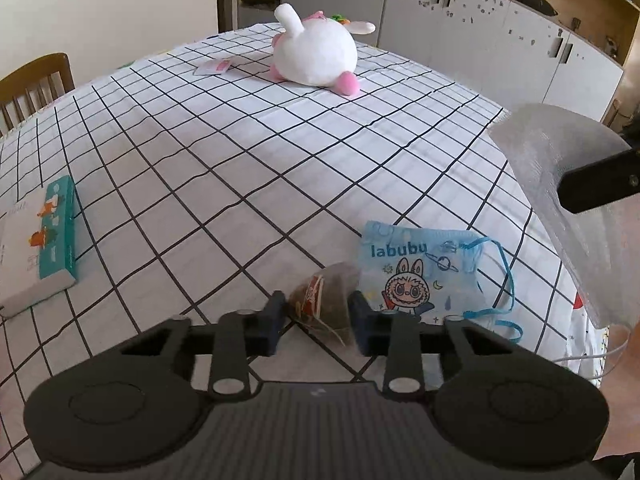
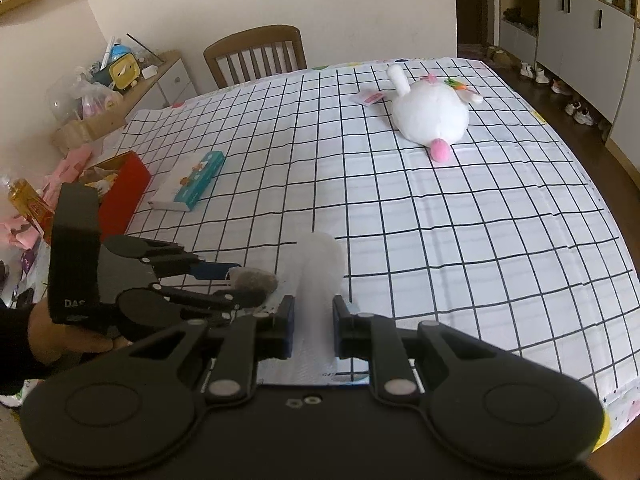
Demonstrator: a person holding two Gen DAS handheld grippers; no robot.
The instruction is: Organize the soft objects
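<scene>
In the left wrist view my left gripper [image 1: 318, 320] is shut on a brown pyramid-shaped packet [image 1: 324, 296] low over the checked tablecloth [image 1: 240, 152]. A blue "labubu" face mask [image 1: 420, 272] lies just to its right. My right gripper [image 2: 314, 326] is shut on a translucent white bag [image 2: 320, 264], which rises between its fingers and also shows as the bag [image 1: 560, 152] at the right of the left view. The left gripper [image 2: 236, 285] with the brown packet [image 2: 258, 280] sits just left of that bag. A white plush rabbit [image 2: 432, 114] lies at the table's far side.
A teal and white tissue pack [image 2: 192, 178] lies at the table's left, beside a red box [image 2: 124, 188] at the edge. A paper tag [image 2: 370, 98] lies by the rabbit. A wooden chair [image 2: 256, 54] stands behind the table; grey cabinets [image 1: 460, 20] line the wall.
</scene>
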